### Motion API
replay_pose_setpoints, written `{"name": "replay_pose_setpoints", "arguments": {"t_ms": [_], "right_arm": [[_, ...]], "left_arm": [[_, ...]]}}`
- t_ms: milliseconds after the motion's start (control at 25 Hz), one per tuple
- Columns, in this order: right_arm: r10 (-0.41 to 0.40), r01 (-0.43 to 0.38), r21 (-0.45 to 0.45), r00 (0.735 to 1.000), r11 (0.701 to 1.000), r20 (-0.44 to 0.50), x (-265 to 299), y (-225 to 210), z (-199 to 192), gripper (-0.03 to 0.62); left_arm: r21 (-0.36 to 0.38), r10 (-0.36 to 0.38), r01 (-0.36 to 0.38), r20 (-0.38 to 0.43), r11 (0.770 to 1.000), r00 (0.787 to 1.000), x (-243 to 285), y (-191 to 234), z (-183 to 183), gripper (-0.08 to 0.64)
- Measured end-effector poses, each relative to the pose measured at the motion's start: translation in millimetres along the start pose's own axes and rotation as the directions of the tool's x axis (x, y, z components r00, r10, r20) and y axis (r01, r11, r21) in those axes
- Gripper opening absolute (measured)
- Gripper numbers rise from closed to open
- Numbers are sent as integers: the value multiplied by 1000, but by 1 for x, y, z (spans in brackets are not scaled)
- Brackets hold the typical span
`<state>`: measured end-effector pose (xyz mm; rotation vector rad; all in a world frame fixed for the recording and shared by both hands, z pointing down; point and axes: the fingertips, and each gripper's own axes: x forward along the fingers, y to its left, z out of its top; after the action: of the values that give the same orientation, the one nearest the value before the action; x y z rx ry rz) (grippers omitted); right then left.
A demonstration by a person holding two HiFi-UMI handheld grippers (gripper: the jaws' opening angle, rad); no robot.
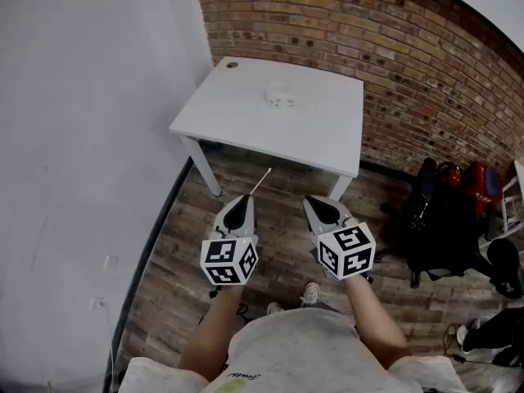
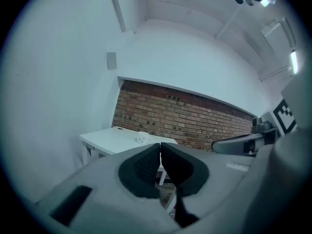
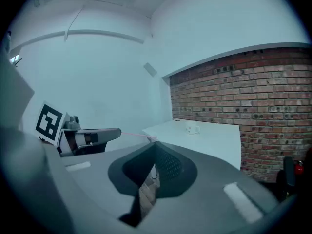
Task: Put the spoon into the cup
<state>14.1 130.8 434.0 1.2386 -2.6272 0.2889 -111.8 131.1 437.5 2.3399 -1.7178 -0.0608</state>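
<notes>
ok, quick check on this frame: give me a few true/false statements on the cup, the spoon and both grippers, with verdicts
1. The cup stands on the white table. True.
2. The spoon is in the cup. False: it sticks out of the left gripper, whose jaws are shut on it, well short of the table.
3. The right gripper has its jaws together with nothing between them. True.
4. Both grippers are above the tabletop. False: they are over the wooden floor, in front of the table.
</notes>
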Motion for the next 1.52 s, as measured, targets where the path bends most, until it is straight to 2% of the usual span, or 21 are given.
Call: {"name": "replay_pose_setpoints", "arguments": {"t_ms": [440,800,1520], "right_arm": [[-28,28,27,1000,999,7,10,-2,-1,9],[11,-11,32,1000,999,3,49,-18,1,9],[57,-56,72,998,996,-11,147,-154,41,9]], "left_arm": [[1,-6,6,-12,1000,1000,2,12,-2,6],[8,24,-24,-28,1000,999,32,32,-5,6],[15,54,-53,-75,998,996,199,35,12,6]]}}
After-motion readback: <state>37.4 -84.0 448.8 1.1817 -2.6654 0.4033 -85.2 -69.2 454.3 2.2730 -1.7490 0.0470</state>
